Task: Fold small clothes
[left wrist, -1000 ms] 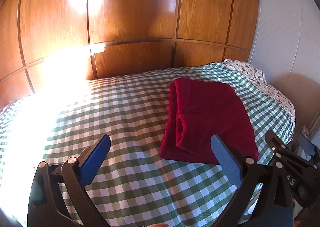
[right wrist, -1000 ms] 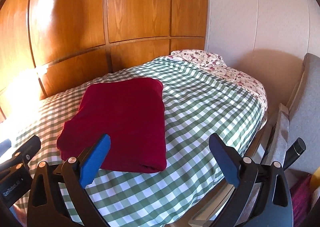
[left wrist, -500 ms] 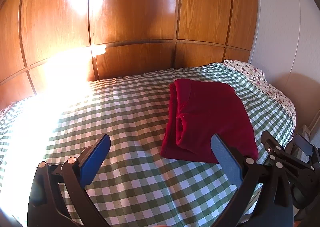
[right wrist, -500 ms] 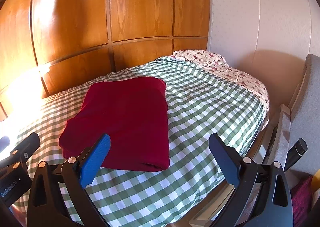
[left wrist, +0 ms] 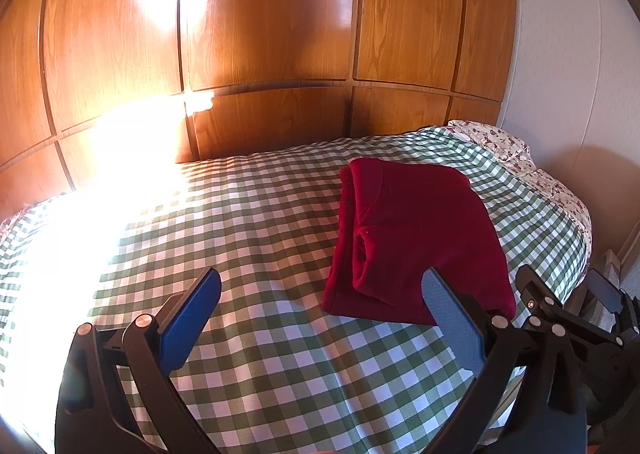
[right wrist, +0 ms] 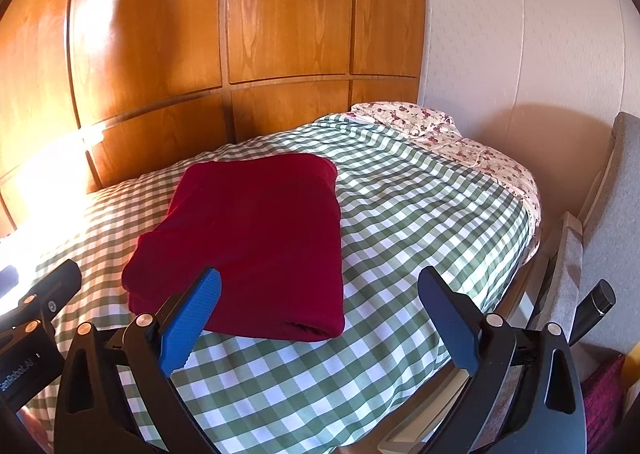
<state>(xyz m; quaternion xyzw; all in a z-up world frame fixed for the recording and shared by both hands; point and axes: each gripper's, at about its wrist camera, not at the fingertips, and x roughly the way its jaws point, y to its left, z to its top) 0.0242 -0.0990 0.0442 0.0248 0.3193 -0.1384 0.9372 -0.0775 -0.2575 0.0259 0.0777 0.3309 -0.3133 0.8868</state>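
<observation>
A dark red garment (left wrist: 416,238) lies folded in a neat rectangle on the green-and-white checked bedspread (left wrist: 248,238); it also shows in the right wrist view (right wrist: 256,238). My left gripper (left wrist: 320,294) is open and empty, held above the bed near its front edge, with the garment ahead and to the right. My right gripper (right wrist: 320,294) is open and empty, held above the bed in front of the garment's near edge. Neither touches the cloth. Each gripper shows at the other view's edge: the right one (left wrist: 576,318), the left one (right wrist: 36,318).
A wooden panelled wall (left wrist: 272,34) stands behind the bed. A floral pillow (right wrist: 432,130) lies at the far right by a white wall (right wrist: 520,34). A grey chair (right wrist: 600,246) stands right of the bed. Strong sunlight (left wrist: 80,206) washes out the bedspread's left part.
Both grippers have drawn back and risen slightly from the bed, so the folded garment sits a little farther off in both views. The garment has not moved.
</observation>
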